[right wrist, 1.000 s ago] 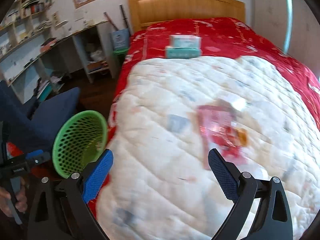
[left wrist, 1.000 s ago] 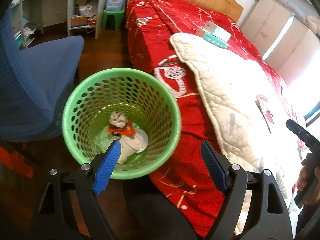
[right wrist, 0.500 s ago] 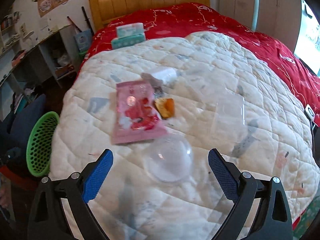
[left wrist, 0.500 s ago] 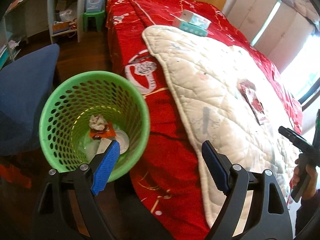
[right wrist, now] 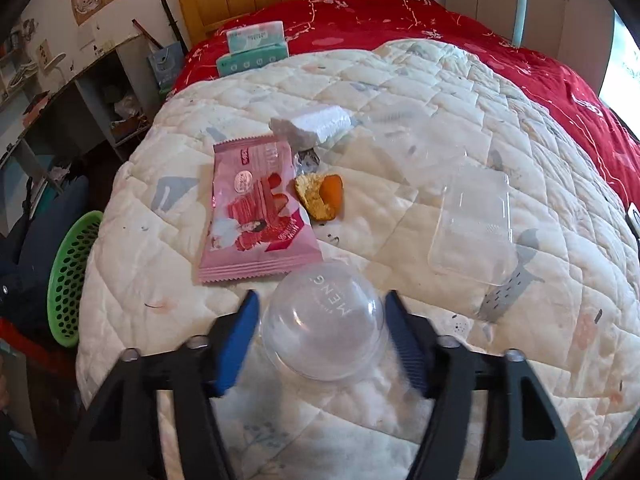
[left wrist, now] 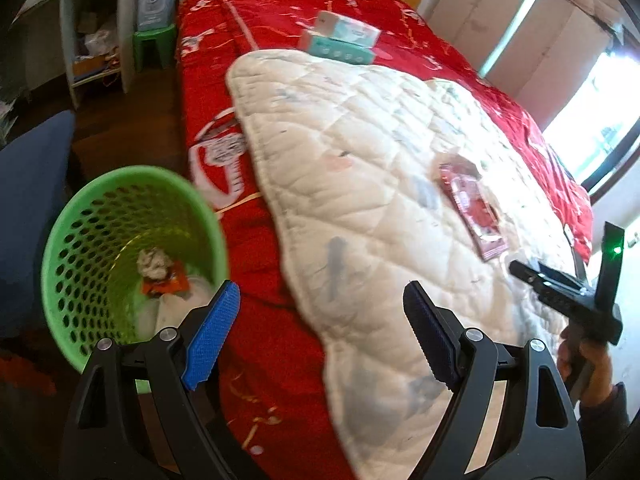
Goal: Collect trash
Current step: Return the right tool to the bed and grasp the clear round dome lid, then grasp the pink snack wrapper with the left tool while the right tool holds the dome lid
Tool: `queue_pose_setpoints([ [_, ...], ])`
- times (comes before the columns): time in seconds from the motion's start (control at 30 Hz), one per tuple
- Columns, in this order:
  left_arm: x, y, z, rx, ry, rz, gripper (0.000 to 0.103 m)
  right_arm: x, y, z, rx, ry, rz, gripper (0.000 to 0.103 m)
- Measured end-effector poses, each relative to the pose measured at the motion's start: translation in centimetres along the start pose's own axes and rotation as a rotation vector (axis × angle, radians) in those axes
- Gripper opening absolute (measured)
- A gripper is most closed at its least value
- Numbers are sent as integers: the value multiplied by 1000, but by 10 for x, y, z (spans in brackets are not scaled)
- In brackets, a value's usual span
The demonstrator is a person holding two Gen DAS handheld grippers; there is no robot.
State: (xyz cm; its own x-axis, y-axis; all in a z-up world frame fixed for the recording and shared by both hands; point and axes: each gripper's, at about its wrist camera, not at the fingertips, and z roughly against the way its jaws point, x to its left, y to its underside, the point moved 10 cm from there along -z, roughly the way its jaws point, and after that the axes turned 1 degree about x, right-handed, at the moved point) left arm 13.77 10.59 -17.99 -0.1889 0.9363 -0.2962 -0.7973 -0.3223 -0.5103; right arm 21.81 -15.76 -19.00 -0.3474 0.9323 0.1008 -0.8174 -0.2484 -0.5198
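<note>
The right hand-held gripper (right wrist: 322, 328) has just been closing its jaws around a clear plastic dome lid (right wrist: 324, 326) on the white quilt (right wrist: 420, 92); whether the pads touch it cannot be told. Just ahead lies a pink snack wrapper (right wrist: 256, 212), an orange peel (right wrist: 320, 196) beside it, and a clear tray (right wrist: 474, 228) ahead-right.

A pink wrapper (right wrist: 256, 208) and orange peel (right wrist: 322, 196) lie on the white quilt (right wrist: 400, 120); the perforated bin (left wrist: 120, 256) is green.

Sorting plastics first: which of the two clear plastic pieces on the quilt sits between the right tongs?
The round clear dome lid, flanked by the closing right tongs. The flat rectangular clear tray lies apart, farther right on the quilt.
</note>
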Motion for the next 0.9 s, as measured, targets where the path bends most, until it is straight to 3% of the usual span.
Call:
queue_pose_setpoints([
  [0.4,-97,-23,-43,39,126,-117,79,-16,1,32,-56,-15,-15,55],
  [0.67,-150,-39,-88,75,208,-182,60,-28,4,54,-94,-31,-43,55],
  [0.9,-157,-48,-127,115,222,-162,47,-32,8,63,-107,-46,-55,55],
])
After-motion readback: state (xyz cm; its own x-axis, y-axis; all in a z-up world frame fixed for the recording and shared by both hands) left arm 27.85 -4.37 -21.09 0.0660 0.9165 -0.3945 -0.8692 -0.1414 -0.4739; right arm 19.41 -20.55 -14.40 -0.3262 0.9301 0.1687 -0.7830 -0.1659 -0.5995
